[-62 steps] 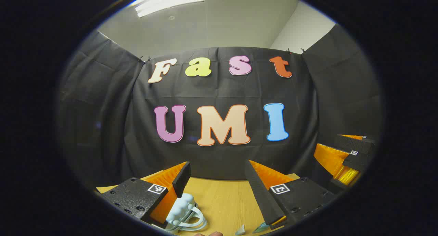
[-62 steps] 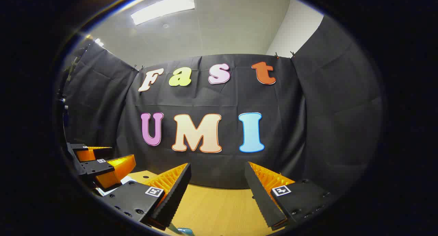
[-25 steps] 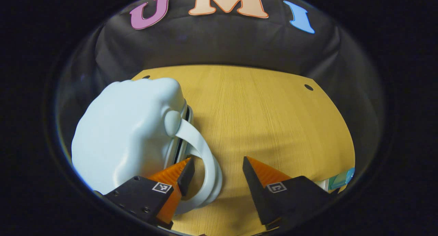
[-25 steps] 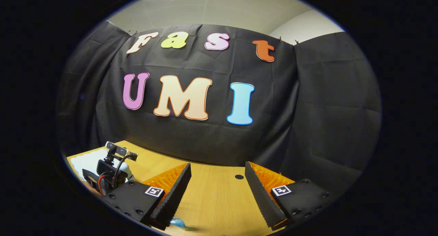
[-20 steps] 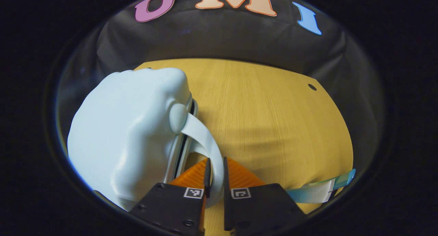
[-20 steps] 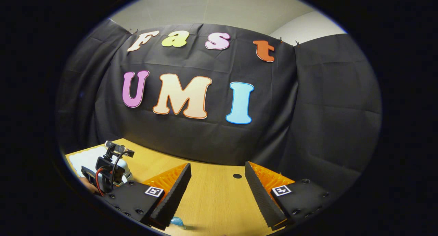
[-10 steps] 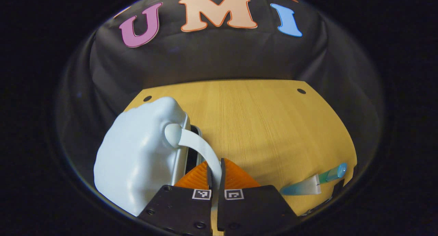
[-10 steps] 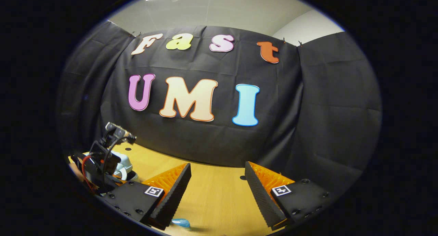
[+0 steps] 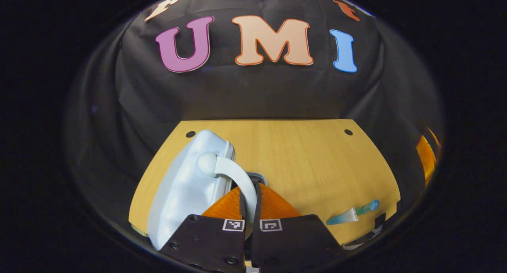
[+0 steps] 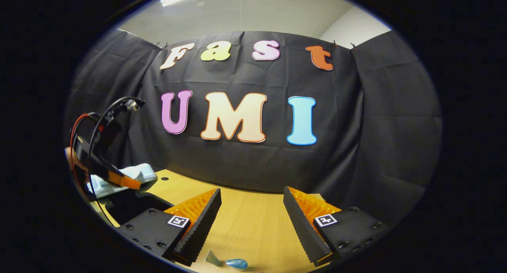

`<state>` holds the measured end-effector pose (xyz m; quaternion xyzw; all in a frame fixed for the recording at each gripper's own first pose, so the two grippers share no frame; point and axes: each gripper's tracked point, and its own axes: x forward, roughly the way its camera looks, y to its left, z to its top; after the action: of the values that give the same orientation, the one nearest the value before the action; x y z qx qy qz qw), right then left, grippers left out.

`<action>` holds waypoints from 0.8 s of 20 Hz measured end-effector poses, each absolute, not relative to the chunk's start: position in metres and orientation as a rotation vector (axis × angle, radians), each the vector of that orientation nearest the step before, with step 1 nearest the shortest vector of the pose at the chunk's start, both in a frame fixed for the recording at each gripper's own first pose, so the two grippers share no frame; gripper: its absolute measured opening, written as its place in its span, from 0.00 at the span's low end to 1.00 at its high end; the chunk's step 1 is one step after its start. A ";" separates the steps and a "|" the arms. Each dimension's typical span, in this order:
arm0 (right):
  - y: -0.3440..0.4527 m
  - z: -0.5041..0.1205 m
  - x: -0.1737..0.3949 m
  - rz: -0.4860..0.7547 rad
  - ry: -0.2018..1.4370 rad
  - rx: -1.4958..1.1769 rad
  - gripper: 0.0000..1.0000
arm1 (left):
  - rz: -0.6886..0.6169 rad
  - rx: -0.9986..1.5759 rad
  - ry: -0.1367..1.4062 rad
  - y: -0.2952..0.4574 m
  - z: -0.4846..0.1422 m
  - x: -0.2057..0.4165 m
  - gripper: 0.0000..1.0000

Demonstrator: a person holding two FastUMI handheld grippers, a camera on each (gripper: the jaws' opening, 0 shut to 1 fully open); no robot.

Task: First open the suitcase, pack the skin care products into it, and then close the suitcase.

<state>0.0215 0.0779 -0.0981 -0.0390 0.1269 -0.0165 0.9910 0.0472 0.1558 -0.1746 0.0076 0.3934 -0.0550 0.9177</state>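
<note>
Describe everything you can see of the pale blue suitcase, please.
The suitcase is small, pale blue, with a smooth, glossy, moulded shell that looks like plastic. Its lid is lifted on the side of the handle, and a dark gap shows beneath that edge. A curved white handle springs from a round knob on the lid; the left tongs are shut on this strap. The case rests on the left part of the wooden table. In the right gripper view it shows at the far left, behind the left tongs.

I hold the left gripper [image 9: 249, 193] pitched downward, both fingers clamped together on the suitcase handle [image 9: 233, 174]. I hold the right gripper [image 10: 252, 209] level, its fingers spread wide apart with nothing between them.
</note>
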 end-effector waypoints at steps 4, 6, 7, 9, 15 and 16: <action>0.093 -0.101 0.022 -0.031 0.262 -0.069 0.99 | -0.071 0.004 0.761 0.199 -0.152 0.056 0.00; 0.103 -0.101 0.023 -0.029 0.260 -0.069 0.99 | -0.054 0.020 0.743 0.221 -0.145 0.061 0.00; 0.108 -0.101 0.025 -0.028 0.258 -0.069 0.99 | -0.049 0.033 0.738 0.232 -0.142 0.063 0.00; 0.119 -0.101 0.026 -0.025 0.253 -0.071 0.99 | -0.047 0.028 0.721 0.252 -0.137 0.066 0.00; 0.151 -0.104 0.033 -0.036 0.247 -0.065 0.99 | 0.007 0.073 0.702 0.334 -0.134 0.075 0.00; 0.156 -0.106 0.034 -0.039 0.246 -0.069 0.99 | 0.018 0.084 0.704 0.347 -0.135 0.077 0.00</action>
<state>0.0339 0.1562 -0.1057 -0.0346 0.1228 -0.0194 0.9916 0.0770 0.3468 -0.1353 0.0411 0.3445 0.0087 0.9378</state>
